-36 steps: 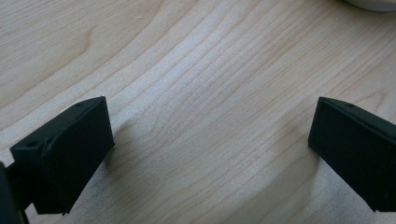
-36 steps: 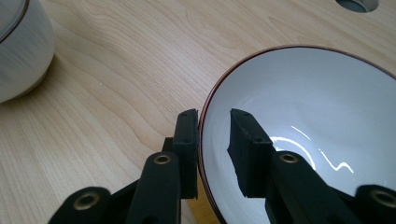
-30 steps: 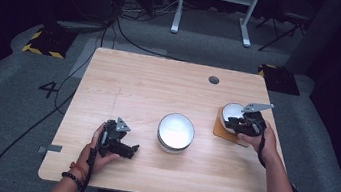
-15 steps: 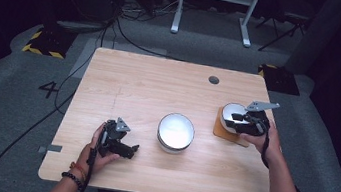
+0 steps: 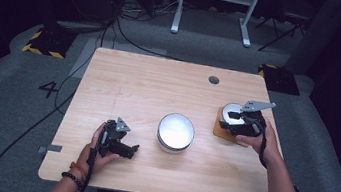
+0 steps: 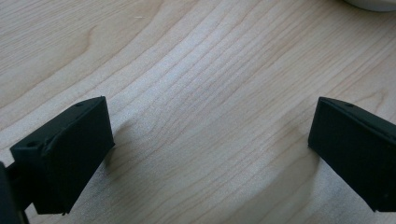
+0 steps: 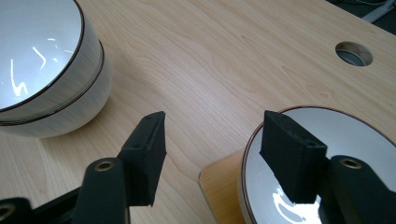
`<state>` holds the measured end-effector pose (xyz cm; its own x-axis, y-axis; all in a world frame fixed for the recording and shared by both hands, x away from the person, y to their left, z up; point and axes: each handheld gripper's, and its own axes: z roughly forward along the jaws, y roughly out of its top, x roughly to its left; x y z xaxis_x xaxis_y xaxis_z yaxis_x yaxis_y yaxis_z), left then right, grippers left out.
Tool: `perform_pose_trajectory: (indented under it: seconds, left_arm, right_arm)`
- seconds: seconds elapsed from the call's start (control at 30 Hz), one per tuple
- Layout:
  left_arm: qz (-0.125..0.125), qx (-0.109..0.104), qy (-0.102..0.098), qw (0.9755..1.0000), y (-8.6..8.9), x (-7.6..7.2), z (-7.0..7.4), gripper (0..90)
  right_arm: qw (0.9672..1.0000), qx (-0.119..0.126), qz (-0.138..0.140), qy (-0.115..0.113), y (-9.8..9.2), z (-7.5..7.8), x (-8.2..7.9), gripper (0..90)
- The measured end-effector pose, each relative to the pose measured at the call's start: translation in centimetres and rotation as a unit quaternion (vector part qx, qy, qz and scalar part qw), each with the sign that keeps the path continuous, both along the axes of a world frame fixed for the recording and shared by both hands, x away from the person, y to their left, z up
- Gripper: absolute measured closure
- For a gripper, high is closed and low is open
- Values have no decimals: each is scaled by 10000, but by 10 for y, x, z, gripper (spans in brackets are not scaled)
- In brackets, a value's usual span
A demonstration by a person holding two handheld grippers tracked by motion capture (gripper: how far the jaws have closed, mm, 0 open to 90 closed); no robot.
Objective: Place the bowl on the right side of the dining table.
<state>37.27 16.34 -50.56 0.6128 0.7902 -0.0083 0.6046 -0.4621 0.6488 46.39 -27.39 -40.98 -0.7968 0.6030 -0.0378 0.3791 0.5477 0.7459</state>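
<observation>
My right gripper (image 5: 241, 122) sits over a small white bowl (image 5: 233, 112) on a wooden coaster (image 5: 221, 132) at the right edge of the surface (image 5: 150, 80). In the right gripper view the fingers (image 7: 145, 144) are spread, one outside the bowl's (image 7: 345, 135) brown rim and one above its inside; can't tell if either touches. The bowl is cut off by the frame there and half hidden under my hand in the high view. It's upright, mouth up, round, so no long axis. Stacked white bowls (image 5: 175, 132) stand mid-surface, well apart, also mouth up; in the right gripper view I see two rims (image 7: 56, 88), clipped at the left. My left gripper (image 5: 119, 142) rests low near the front left, fingers (image 6: 65, 154) spread wide over bare wood, pinching nothing. A cable hole (image 5: 213, 80) is at the far side.
</observation>
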Motion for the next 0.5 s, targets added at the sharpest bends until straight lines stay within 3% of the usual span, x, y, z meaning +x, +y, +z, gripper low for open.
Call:
perform_pose_trajectory:
  seconds: [0.2, 0.4, 0.5]
  left_arm:
    - [-6, 2, -3, 10000, 0, 0, 0, 1]
    - [-5, 2, -4, 10000, 0, 0, 0, 1]
    - [2, -1, 2, 10000, 0, 0, 0, 1]
  right_arm:
    - [9999, -54, -70, -112, 3, 3, -3, 292]
    - [9992, -260, -149, -259, 4, 4, -8, 242]
    - [9991, -236, -239, -264, 4, 5, -11, 229]
